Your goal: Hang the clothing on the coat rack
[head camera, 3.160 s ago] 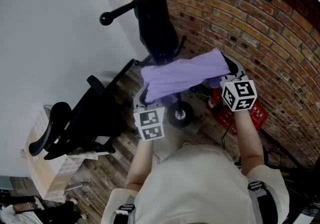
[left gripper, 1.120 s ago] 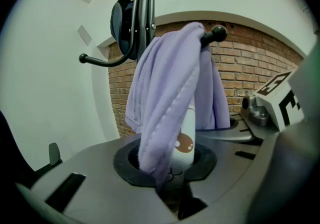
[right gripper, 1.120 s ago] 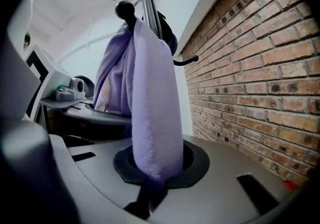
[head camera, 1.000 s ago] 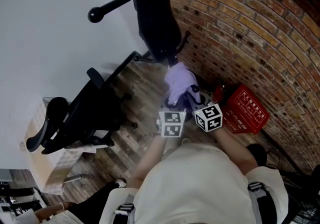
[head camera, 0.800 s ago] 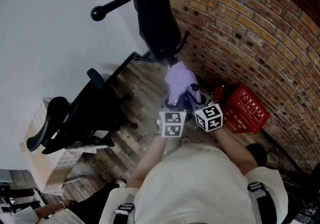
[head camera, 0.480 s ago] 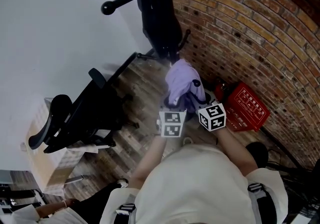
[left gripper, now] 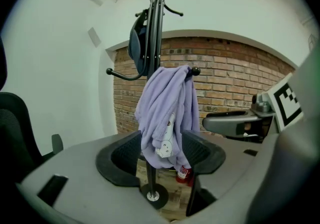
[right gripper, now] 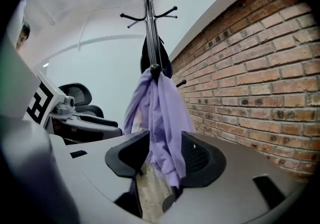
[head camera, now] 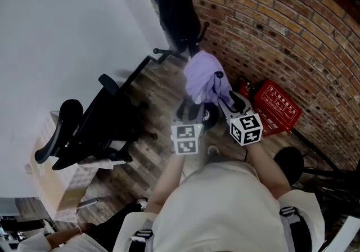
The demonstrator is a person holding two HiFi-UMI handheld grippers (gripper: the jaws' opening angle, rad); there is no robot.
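Note:
The purple garment [head camera: 201, 78] hangs bunched from a knobbed hook [left gripper: 195, 71] of the black coat rack [head camera: 179, 3]. It hangs free in the left gripper view [left gripper: 167, 113] and the right gripper view [right gripper: 161, 113]. My left gripper [head camera: 194, 112] is just short of it, and its jaws have just been opening. The cloth shows in the gap [left gripper: 160, 155], but the pads do not press on it. My right gripper [head camera: 229, 99] is beside it on the right. Its jaws [right gripper: 165, 160] have also just been opening, with the cloth hanging loose ahead of them.
A dark bag or coat [left gripper: 137, 43] hangs higher on the rack, whose round base [left gripper: 152, 195] stands on the wood floor. A red extinguisher box [head camera: 277, 107] lies by the brick wall [head camera: 281, 31]. A black office chair [head camera: 93, 130] and a cardboard box [head camera: 48, 186] stand left.
The garment, earlier held spread between both grippers, now hangs on the hook. Both grippers have drawn back from it toward the person and risen a little, with their jaws spread.

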